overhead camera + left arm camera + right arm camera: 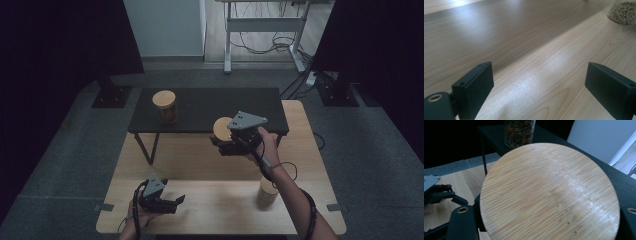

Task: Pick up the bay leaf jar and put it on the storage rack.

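My right gripper (223, 144) is shut on a jar whose round bamboo lid (222, 127) faces up, held above the front edge of the black low table (225, 102). In the right gripper view that lid (549, 190) spreads between my two jaws and hides the jar's body. A second lidded jar (165, 106) with dark reddish contents (519, 131) stands on the black table at the left. A third jar (267, 192) stands on the light wooden table (200, 165) beside the right forearm. My left gripper (176, 202) stands open and holds nothing, low over the wooden table's front left (539, 87).
The black low table stands on thin legs (145, 147) over the back half of the wooden table. A jar of pale grains (624, 12) sits far off in the left gripper view. Beyond are a grey floor, a white desk frame (262, 30) and loose cables.
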### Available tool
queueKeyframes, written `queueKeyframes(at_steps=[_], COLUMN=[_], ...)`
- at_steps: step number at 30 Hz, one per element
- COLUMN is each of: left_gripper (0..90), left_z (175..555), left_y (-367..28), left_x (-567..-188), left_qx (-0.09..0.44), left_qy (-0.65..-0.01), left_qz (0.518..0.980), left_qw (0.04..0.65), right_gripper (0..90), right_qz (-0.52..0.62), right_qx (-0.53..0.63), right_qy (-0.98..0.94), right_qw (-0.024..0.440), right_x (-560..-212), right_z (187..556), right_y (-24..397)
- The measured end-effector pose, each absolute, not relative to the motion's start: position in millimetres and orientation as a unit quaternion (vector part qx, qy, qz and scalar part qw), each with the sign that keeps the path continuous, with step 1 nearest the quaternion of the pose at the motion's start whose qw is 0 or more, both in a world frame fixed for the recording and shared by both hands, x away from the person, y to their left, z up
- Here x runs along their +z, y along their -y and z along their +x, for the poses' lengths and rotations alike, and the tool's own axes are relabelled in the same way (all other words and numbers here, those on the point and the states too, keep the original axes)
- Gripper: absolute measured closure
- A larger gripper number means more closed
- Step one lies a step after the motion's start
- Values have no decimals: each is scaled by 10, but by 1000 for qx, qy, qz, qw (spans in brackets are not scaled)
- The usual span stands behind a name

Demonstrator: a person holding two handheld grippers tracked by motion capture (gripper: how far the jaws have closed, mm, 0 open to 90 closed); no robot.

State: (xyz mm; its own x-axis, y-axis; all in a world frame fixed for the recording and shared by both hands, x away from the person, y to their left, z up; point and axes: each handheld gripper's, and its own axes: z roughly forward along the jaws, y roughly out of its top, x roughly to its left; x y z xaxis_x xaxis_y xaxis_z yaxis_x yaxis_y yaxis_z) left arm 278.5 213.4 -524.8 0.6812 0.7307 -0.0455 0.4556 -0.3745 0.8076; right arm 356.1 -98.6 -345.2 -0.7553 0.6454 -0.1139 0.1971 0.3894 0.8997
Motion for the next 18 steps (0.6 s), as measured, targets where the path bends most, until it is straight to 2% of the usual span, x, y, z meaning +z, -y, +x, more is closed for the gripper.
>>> queueKeyframes(at_steps=[18], left_gripper=[80], left_z=[2785], left_y=[-2128], left_x=[-5253], left_qx=[159], left_qy=[-361], left_qz=[816], left_qw=[422], right_gripper=[250], right_qz=[249], right_qx=[493], right_qy=[-802], right_qw=[228], right_x=[-3338], right_z=[3677], right_y=[1021])
